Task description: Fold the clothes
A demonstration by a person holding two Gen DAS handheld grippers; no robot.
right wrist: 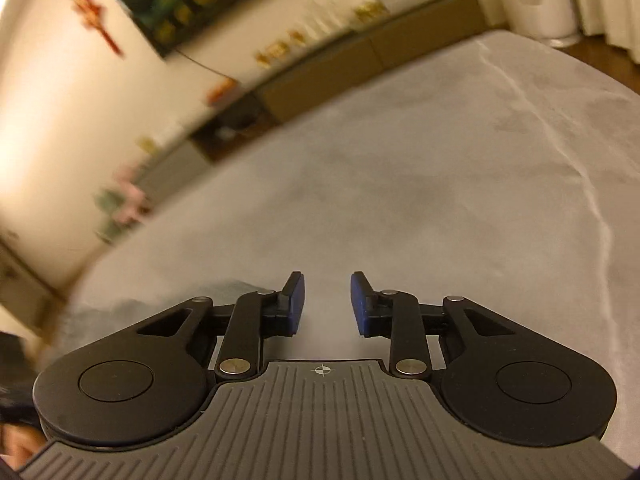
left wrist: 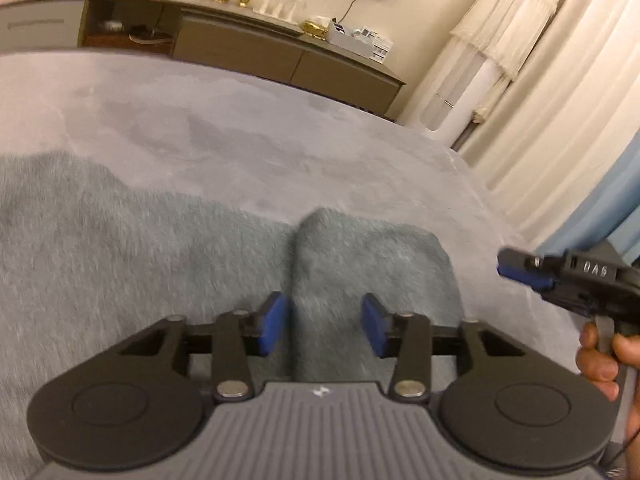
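Note:
A fuzzy grey-green garment lies on the grey bedspread, with a folded-over lump rising right in front of my left gripper. That gripper is open, its blue pads apart on either side of the lump and not pressing it. To its right my right gripper hangs above the garment's edge, held by a hand. In the right wrist view my right gripper is open over bare bedspread. Only a corner of the garment shows behind its left finger.
A long low brown cabinet with glasses and gold ornaments runs along the far wall beyond the bed. Pale curtains and a white cylindrical appliance stand at the right. A creased ridge crosses the bedspread on the right.

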